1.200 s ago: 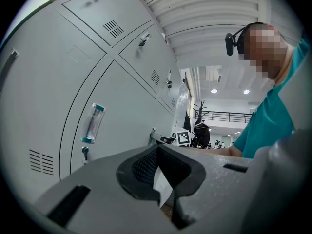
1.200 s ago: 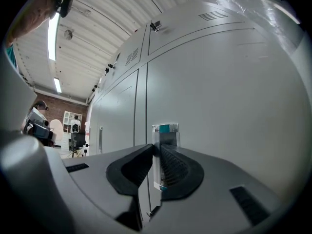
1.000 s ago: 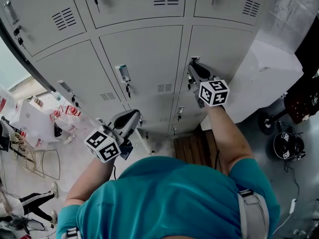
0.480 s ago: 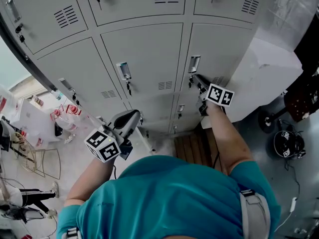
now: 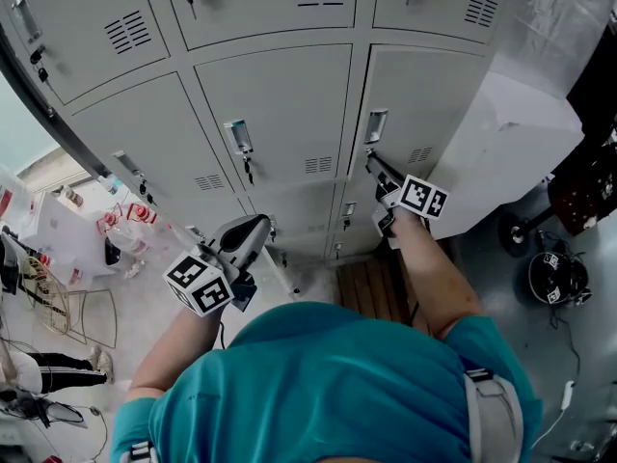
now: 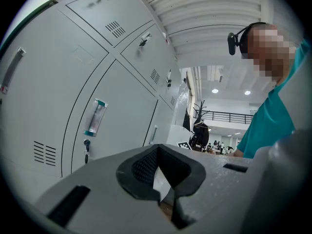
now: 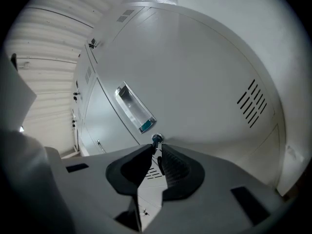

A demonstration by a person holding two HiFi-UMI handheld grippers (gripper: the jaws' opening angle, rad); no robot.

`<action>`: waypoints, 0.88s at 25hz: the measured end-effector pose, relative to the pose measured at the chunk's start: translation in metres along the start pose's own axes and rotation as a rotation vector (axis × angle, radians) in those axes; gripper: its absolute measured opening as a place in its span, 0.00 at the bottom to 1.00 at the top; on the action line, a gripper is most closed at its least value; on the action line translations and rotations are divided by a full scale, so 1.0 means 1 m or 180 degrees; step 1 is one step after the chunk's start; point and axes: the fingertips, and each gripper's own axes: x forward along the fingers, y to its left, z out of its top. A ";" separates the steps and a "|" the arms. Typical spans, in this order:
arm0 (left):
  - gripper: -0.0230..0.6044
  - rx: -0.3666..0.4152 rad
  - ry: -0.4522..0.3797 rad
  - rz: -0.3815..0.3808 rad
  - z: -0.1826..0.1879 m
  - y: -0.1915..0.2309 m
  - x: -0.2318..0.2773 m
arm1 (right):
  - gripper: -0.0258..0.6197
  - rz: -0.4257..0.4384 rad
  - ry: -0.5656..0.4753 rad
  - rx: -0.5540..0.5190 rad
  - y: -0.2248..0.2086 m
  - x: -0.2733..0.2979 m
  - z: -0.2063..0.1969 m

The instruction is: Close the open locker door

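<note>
A wall of grey lockers (image 5: 280,114) fills the head view, and every door in it looks flush with its frame. None can be seen standing ajar. The door (image 5: 424,95) being worked on is the middle one of the right-hand column, beside a pale side panel (image 5: 521,133), and it too lies flat against its neighbours, so the swinging-to seems done. A person in a teal shirt (image 5: 328,384) stands close below. The left gripper (image 5: 258,225) is held low and well away from the lockers, its jaws spread in a moderate V with nothing between them. The right gripper (image 5: 374,162) reaches up to the door just under its recessed handle (image 5: 375,125). Its jaws have just been closing and now leave only a narrow slit. In the right gripper view the tips sit right below the round lock (image 7: 157,138), and the small dark key (image 7: 159,161) hangs in the slit, close to one pad. A strip of light remains beside it, so it does not look pinched yet. Judging by this, the main part of the task is finished. What appears to be left is to nip the key and turn it so the door stays shut. Whether the latch has already caught cannot be told from these views.
</note>
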 end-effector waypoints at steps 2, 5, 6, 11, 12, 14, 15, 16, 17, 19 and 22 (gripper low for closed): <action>0.04 0.0001 -0.0005 -0.0002 0.000 -0.001 0.000 | 0.13 -0.0034 -0.0016 0.0025 -0.001 0.002 0.001; 0.04 0.0002 -0.0010 0.0000 -0.001 -0.002 0.000 | 0.13 -0.0051 -0.0024 0.0122 -0.003 0.007 0.001; 0.04 -0.0002 -0.0012 0.0005 -0.001 -0.002 0.000 | 0.13 -0.0047 -0.0031 0.0171 -0.004 0.009 0.002; 0.04 0.0006 -0.0004 0.0018 -0.001 0.000 -0.002 | 0.13 -0.0002 -0.0124 0.0431 -0.006 0.018 0.005; 0.04 0.0022 -0.0005 0.0010 0.000 -0.001 -0.002 | 0.13 0.0016 -0.0153 0.0478 -0.006 0.019 0.006; 0.04 0.0039 -0.0011 0.0004 0.000 0.000 -0.002 | 0.13 0.0040 -0.0195 0.0522 -0.006 0.019 0.006; 0.04 0.0040 -0.0012 0.0006 0.000 0.001 -0.002 | 0.13 0.0036 -0.0202 0.0501 -0.006 0.020 0.007; 0.04 0.0032 -0.0010 0.0011 0.000 0.001 -0.001 | 0.13 0.0012 -0.0197 0.0439 -0.006 0.021 0.007; 0.04 0.0019 -0.0006 0.0015 -0.001 0.001 -0.001 | 0.13 -0.0031 -0.0177 0.0330 -0.006 0.022 0.008; 0.04 0.0019 0.0003 0.0009 0.000 -0.001 0.001 | 0.13 -0.0158 -0.0100 0.0005 -0.004 0.025 0.009; 0.04 0.0045 0.0013 0.0006 -0.001 -0.003 0.002 | 0.12 -0.0345 0.0045 -0.0535 -0.003 0.028 0.008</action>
